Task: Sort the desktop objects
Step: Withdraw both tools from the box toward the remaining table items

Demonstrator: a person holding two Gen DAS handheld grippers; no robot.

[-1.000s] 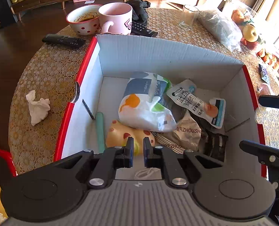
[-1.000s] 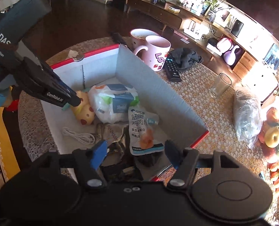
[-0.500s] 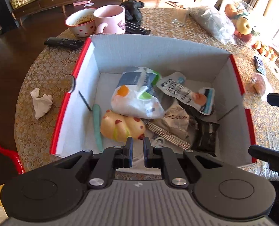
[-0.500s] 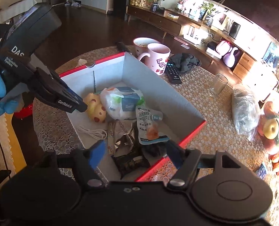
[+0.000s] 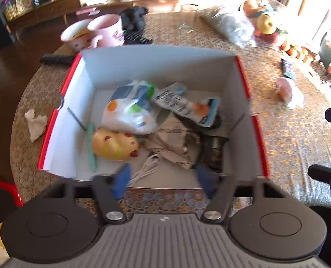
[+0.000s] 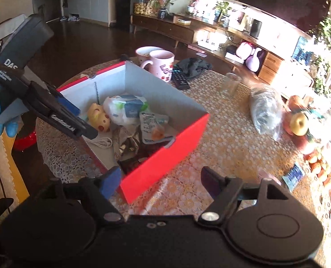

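red box (image 5: pixel 252 120) holds many items | tissue (image 5: pixel 35 122), remote (image 5: pixel 56 59) left outside | left gripper (image 5: pixel 163 178) just opened, empty | right gripper (image 6: pixel 158 182) widening, empty

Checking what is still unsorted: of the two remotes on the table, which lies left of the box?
The remote off the box's far-left corner, lying alone. The other remote lies behind the box beside the pink mug.

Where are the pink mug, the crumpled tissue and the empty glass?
pink mug (image 5: pixel 107 30), left wrist view, on its side wall.
crumpled tissue (image 5: pixel 36 124), left wrist view, its middle.
empty glass (image 6: pixel 230 86), right wrist view, its wall.
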